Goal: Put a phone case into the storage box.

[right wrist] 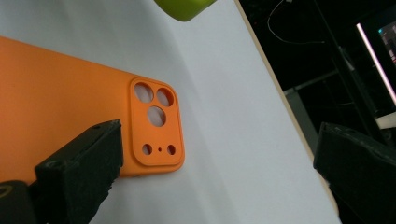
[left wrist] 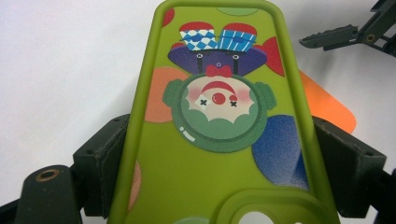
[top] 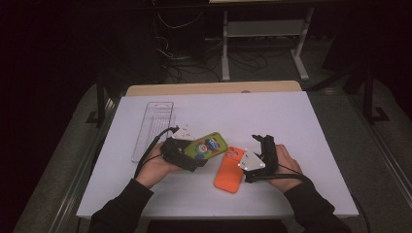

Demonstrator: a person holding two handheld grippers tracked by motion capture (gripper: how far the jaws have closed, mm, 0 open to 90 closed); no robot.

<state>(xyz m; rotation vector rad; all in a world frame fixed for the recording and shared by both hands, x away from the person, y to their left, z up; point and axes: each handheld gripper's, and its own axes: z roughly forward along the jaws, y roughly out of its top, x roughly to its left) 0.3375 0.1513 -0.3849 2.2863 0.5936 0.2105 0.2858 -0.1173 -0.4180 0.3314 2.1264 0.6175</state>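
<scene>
The green case [top: 206,145] (clown print, camera cutout at the near end in the left gripper view) is clamped across its width by the left gripper [top: 187,154], with both jaws pressed against its long edges, and it's held up off the white table [top: 291,121] just left of the orange case [top: 231,168]. The orange case is laid flat, back up, with its camera block [right wrist: 156,122] seen between the wide-open jaws of the right gripper [top: 265,148], and nothing is gripped there. A clear tray [top: 153,128] is parked further back on the left.
</scene>
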